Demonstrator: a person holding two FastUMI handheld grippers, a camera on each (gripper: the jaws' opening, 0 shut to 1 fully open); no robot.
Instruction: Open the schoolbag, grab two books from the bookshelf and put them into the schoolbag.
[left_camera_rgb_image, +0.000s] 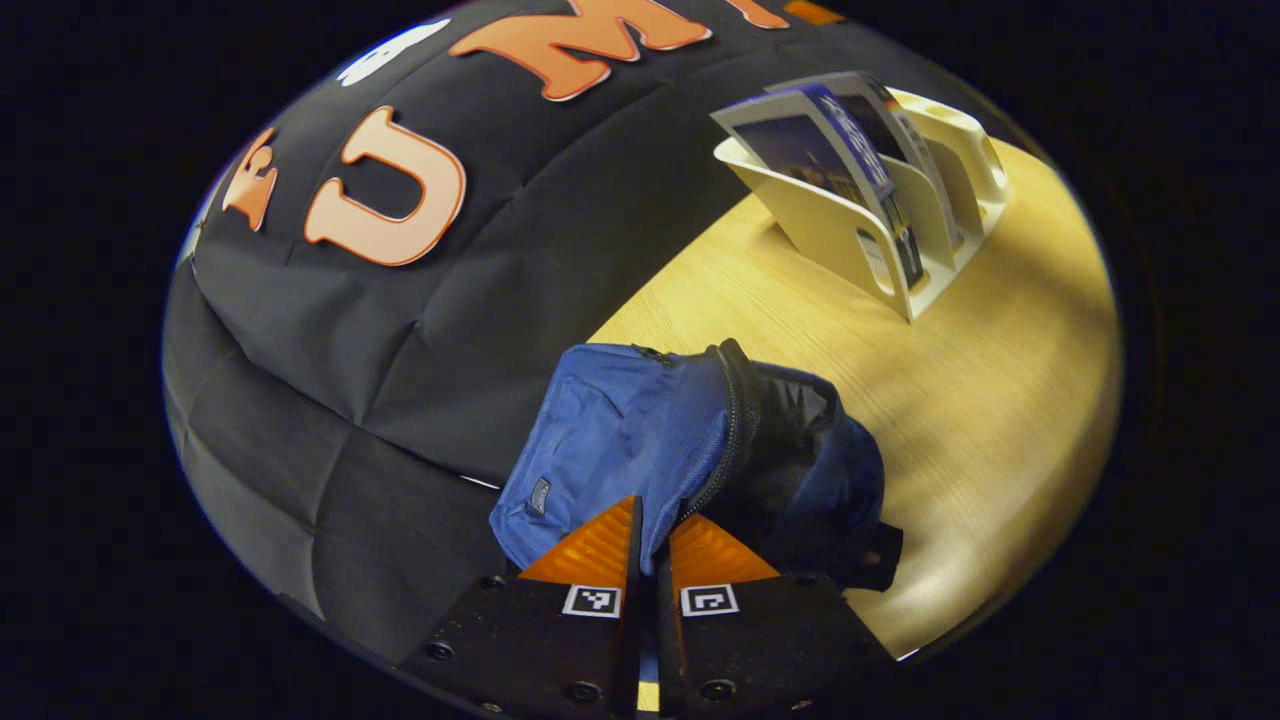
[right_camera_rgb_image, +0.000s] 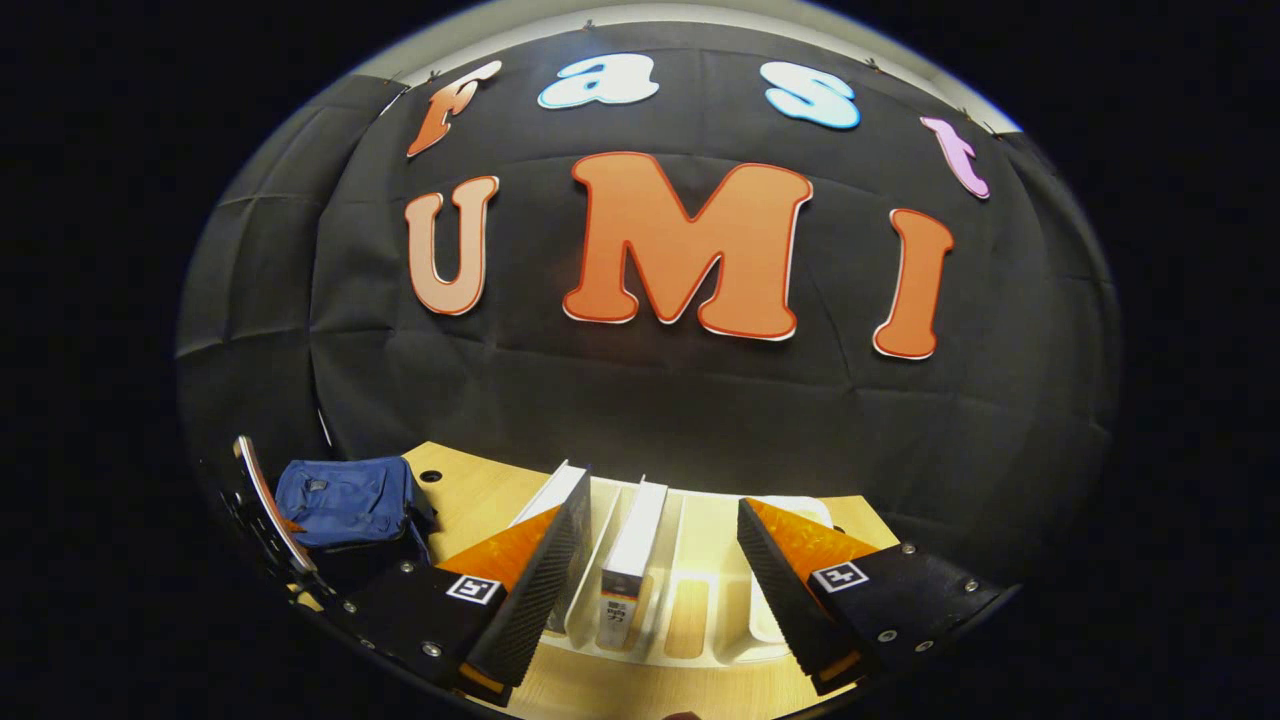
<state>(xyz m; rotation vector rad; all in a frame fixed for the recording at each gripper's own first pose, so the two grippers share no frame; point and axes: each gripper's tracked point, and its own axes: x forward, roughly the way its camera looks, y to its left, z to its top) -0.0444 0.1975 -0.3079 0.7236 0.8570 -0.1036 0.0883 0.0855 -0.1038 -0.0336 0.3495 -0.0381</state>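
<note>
Spread wide over the bookshelf, ready for a first book; bag flap pinched alongside.

Nearest in the right gripper view: right gripper (right_camera_rgb_image: 655, 560) gaping wide, holding nothing, straddling an upright book (right_camera_rgb_image: 632, 550) in the white bookshelf (right_camera_rgb_image: 690, 640) near the table (right_camera_rgb_image: 470, 490) back edge; second book (right_camera_rgb_image: 560, 490) beside one finger. Judged step: reaching for a book, zip apparently undone; next calls for lowering and closing squarely on the spine. Left gripper (left_camera_rgb_image: 655, 535) narrowed to a slit, apparently pinching the schoolbag (left_camera_rgb_image: 620, 440) flap. Farther off, blue schoolbag by the table's edge against the wall.
</note>
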